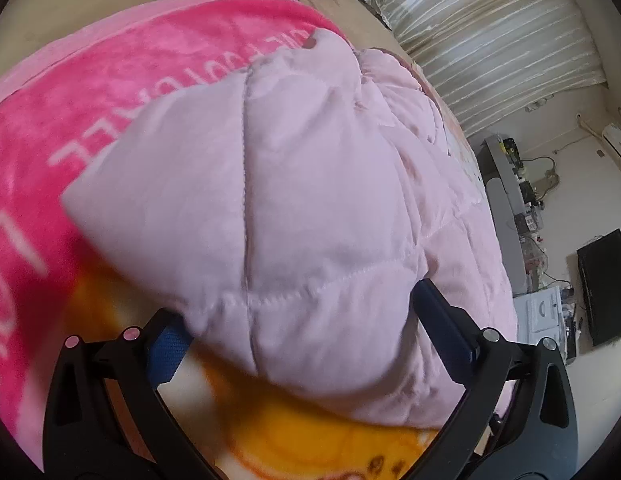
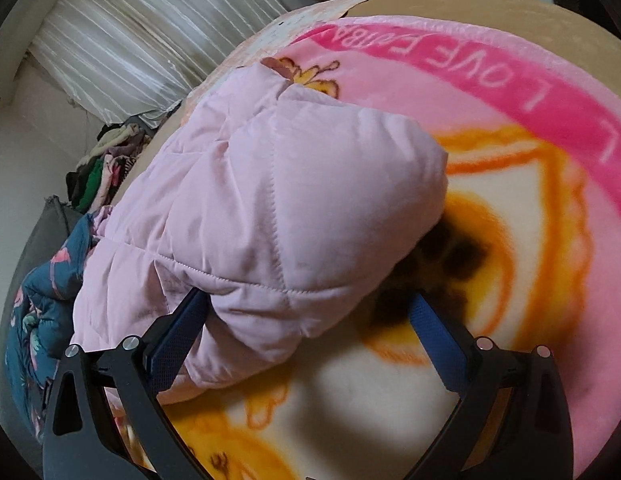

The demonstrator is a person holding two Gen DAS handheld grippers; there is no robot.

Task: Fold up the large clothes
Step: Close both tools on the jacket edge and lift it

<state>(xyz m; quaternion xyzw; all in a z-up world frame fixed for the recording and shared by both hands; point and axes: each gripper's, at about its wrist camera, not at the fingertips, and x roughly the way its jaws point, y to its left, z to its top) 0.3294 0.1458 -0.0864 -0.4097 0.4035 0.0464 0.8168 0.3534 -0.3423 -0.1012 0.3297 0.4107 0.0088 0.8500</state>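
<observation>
A pale pink quilted puffer jacket [image 1: 310, 184] lies bunched and partly folded on a pink and orange fleece blanket [image 1: 70, 120]. My left gripper [image 1: 300, 304] is open, its blue-padded fingers [image 1: 442, 320] wide apart, and a puffy fold of the jacket fills the gap between them. In the right wrist view the same jacket [image 2: 270, 208] has a folded end that sticks out over the blanket [image 2: 510, 184]. My right gripper [image 2: 306, 296] is open too. Its left finger [image 2: 178, 328] rests against the jacket's side, while its right finger stands over bare blanket.
The blanket covers a tan bed [image 2: 510, 4]. A pile of other clothes [image 2: 106, 160] and a dark blue flowered garment [image 2: 42, 300] lie at the bed's edge. White curtains [image 1: 490, 28] hang beyond it. A desk with clutter [image 1: 518, 208] and a black monitor [image 1: 606, 284] stand by the wall.
</observation>
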